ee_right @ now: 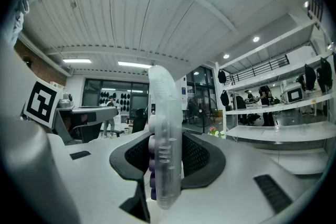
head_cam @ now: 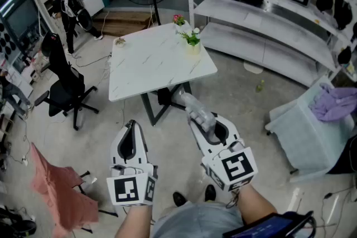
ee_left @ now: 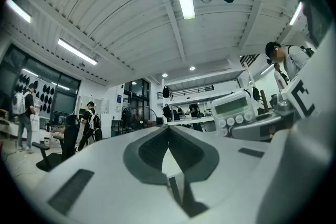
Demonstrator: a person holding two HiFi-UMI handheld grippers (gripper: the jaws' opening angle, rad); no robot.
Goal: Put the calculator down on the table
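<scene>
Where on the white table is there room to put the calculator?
Nearly the whole table is bare: the middle and all the near edge. Only the far side is crowded: a pink-flower pot and a green plant pot by the far right corner, a small thing at the far left corner. The middle looks easiest for the calculator.

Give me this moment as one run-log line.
right tool: shut on calculator | left tool: shut, empty | table: ahead, calculator not yet on it
</scene>
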